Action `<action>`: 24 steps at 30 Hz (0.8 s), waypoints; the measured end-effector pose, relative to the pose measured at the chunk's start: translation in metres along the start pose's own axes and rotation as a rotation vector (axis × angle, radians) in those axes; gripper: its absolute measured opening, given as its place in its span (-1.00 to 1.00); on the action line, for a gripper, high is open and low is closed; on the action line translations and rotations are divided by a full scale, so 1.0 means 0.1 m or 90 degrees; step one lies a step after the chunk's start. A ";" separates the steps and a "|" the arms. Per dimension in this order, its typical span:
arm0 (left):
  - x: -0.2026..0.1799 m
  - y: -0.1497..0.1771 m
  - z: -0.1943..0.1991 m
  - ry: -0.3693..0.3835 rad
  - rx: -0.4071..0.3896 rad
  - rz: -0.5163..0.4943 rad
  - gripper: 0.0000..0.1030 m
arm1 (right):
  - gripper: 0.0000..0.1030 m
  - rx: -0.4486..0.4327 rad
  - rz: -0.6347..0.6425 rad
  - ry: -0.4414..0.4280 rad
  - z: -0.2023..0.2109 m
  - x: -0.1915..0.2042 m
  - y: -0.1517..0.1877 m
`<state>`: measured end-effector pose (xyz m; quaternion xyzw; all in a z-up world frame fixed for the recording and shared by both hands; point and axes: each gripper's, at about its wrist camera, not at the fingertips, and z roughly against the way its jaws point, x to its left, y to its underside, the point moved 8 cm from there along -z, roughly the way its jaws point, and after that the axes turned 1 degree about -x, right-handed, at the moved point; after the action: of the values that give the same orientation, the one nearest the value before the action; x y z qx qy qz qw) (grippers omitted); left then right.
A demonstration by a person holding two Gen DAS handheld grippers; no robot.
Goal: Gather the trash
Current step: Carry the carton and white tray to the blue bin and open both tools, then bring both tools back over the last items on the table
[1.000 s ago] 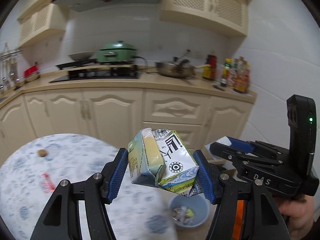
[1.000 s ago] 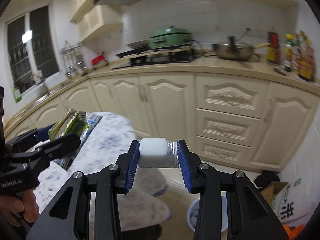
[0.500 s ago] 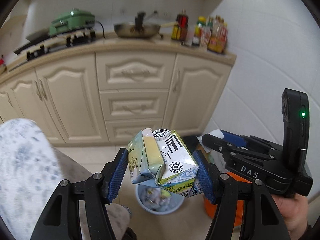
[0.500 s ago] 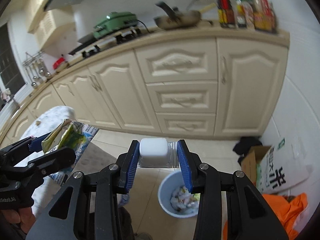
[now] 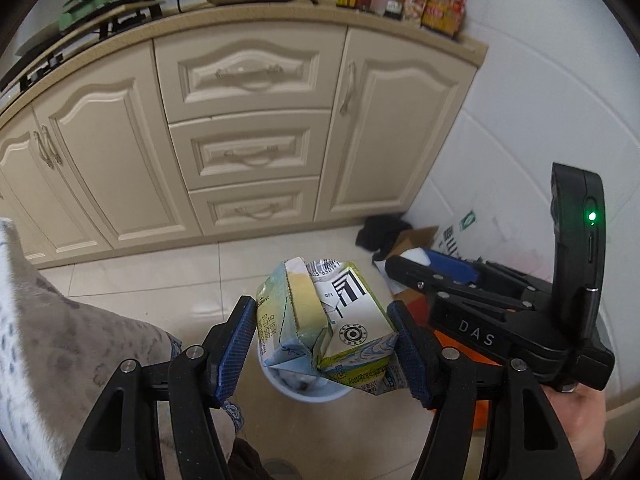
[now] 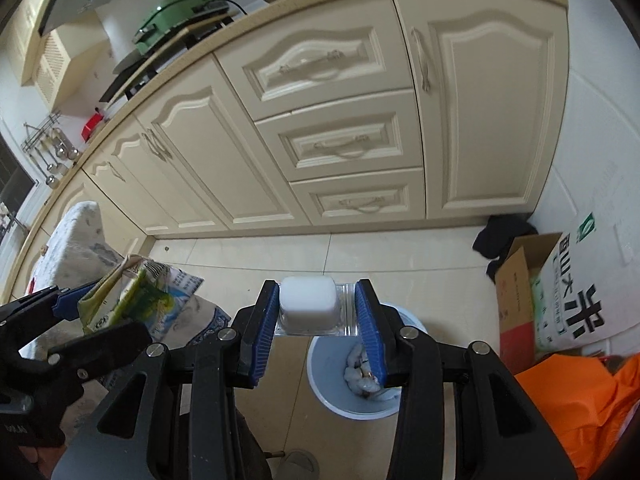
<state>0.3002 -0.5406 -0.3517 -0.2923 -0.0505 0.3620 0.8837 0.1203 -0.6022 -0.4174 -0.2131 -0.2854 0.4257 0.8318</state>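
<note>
Crushed drink carton (image 5: 326, 326) sits clamped between the blue pads of the left gripper (image 5: 324, 344), fingers closed onto both its sides, held in the air directly above the trash bin (image 5: 280, 384). From the left wrist view only the near rim and a sliver of the bin's inside show under the carton; contents there are too blurred to name. The same carton (image 6: 120, 300) shows at the left of the right wrist view, in the left gripper (image 6: 92, 316).

Right gripper (image 6: 318, 320) is closed on a small clear plastic cup with a white lid (image 6: 308, 306), pads pressing its two sides, cup lying sideways. It hangs over the left-hand rim of the trash bin (image 6: 320, 364), a pale blue round pail on the tiled floor. Inside: crumpled white wrappers or tissue, partly hidden by the right finger.

Right of the bin: an orange bag (image 6: 580, 404), nearer than an open cardboard box (image 6: 516, 300) and a white sack with black print (image 6: 576, 288) against the wall. Dark cloth (image 6: 504, 236) lies on the floor by the cabinet corner. Left: table with blue-patterned cloth (image 6: 76, 232). Far: cream cabinets (image 6: 332, 144), with a green cooker (image 6: 180, 4) on the counter.
</note>
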 end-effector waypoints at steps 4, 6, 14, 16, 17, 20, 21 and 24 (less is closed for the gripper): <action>0.01 -0.08 -0.23 -0.031 0.026 -0.007 0.45 | 0.57 0.009 -0.024 0.007 -0.13 -0.13 0.01; 0.01 -0.11 -0.28 -0.043 0.028 -0.007 0.61 | 0.71 0.006 -0.037 0.006 -0.13 -0.18 0.01; -0.06 -0.07 -0.14 -0.078 -0.007 -0.010 0.91 | 1.00 -0.006 -0.078 0.038 0.00 -0.30 0.01; -0.06 -0.06 -0.03 -0.081 -0.024 -0.003 0.91 | 1.00 -0.008 -0.077 0.040 0.05 -0.27 -0.01; -0.06 -0.04 0.04 -0.082 -0.032 0.000 0.91 | 1.00 -0.009 -0.078 0.034 0.08 -0.24 -0.02; 0.02 0.05 0.27 -0.080 -0.051 0.009 0.91 | 1.00 -0.018 -0.064 0.038 0.19 -0.12 -0.08; 0.05 0.07 0.34 -0.080 -0.058 0.015 0.91 | 1.00 -0.020 -0.060 0.038 0.22 -0.07 -0.10; 0.17 0.15 0.61 -0.073 -0.077 0.035 0.92 | 1.00 -0.032 -0.046 0.039 0.33 0.10 -0.16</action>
<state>0.2851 -0.4916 -0.3121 -0.3251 -0.1144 0.3982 0.8501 0.1130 -0.5995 -0.3805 -0.2368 -0.2777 0.3816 0.8492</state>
